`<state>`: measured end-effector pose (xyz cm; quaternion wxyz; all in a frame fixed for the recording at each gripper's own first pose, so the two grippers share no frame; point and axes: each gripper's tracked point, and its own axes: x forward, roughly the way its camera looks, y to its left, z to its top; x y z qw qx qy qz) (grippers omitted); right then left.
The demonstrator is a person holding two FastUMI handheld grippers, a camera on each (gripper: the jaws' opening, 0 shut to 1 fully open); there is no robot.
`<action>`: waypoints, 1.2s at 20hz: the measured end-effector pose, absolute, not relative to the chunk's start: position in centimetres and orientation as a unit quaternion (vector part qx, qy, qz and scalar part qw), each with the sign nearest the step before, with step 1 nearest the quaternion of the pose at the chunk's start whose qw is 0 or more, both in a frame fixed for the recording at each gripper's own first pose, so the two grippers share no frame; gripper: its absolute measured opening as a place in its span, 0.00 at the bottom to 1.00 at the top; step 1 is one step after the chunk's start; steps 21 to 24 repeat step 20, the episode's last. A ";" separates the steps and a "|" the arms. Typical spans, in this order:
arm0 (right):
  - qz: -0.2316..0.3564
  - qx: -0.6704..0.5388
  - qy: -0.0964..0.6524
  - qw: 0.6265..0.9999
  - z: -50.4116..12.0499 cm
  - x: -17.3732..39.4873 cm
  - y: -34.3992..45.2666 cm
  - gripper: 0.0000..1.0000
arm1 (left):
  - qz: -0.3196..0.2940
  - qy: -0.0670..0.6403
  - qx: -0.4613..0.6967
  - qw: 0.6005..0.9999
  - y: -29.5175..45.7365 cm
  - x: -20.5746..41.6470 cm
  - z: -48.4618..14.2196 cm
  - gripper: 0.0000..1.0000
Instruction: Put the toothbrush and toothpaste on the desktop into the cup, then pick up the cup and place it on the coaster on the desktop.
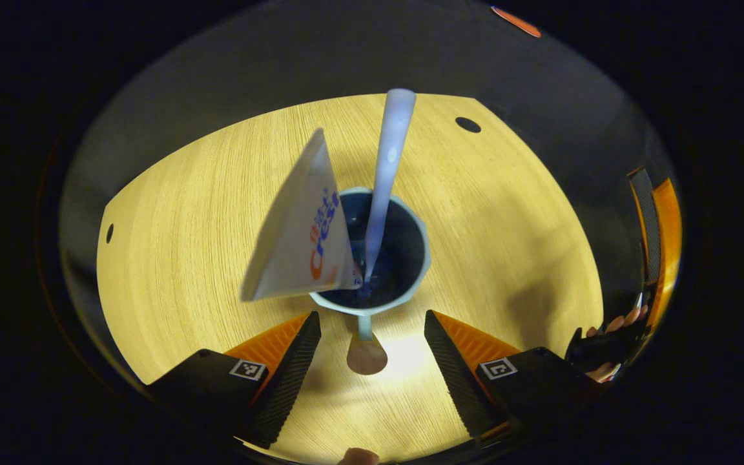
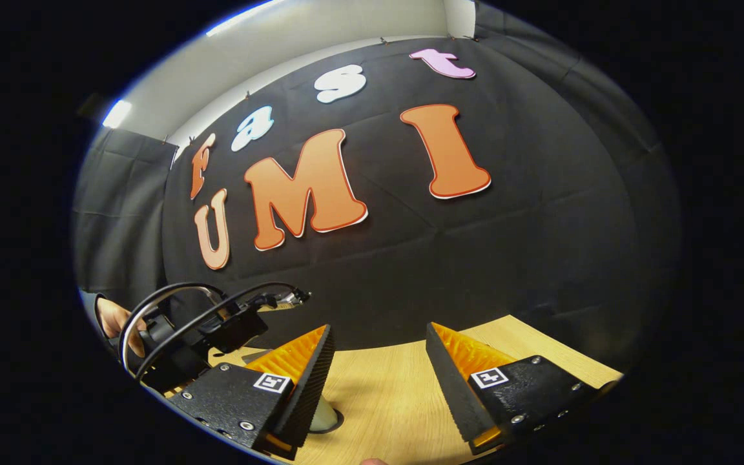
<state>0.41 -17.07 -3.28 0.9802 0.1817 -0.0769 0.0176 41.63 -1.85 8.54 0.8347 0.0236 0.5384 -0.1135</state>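
In the left gripper view I look down into a pale-rimmed cup (image 1: 418, 223) with a dark inside, standing on the wooden desktop (image 1: 507, 245). A white toothpaste tube (image 1: 304, 239) leans out of it to the left. A pale toothbrush handle (image 1: 390, 155) sticks up from it. The cup's handle (image 1: 365, 342) points toward me and ends in a brown rounded tip. My left gripper (image 1: 372, 316) is open, one finger on each side of that handle and apart from it. In the right gripper view my right gripper (image 2: 378, 328) is open with nothing between its fingers, facing the wall above the desktop (image 2: 398, 394).
The desktop has a dark hole at the far right (image 1: 467, 124) and another at its left edge (image 1: 109, 232). A hand with the other gripper (image 1: 643, 303) is at the right. A pale rounded thing (image 2: 325, 416) is half hidden behind a finger. A hand holds the left gripper (image 2: 204, 329).
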 end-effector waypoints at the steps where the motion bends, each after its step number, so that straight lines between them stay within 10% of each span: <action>1: 0.018 0.177 -0.080 0.981 -3.0 0.4 -17.0 0.86 | -0.117 0.530 0.021 0.839 -1.5 41.9 9.1 1.00; 20: 0.035 0.111 -0.064 0.991 3.4 -2.1 -9.6 0.86 | 0.000 0.123 0.070 0.990 7.2 44.2 24.6 1.00; 24: 0.035 0.111 -0.064 0.991 3.4 -2.1 -9.6 0.86 | 0.000 0.123 0.070 0.990 7.2 44.2 24.6 1.00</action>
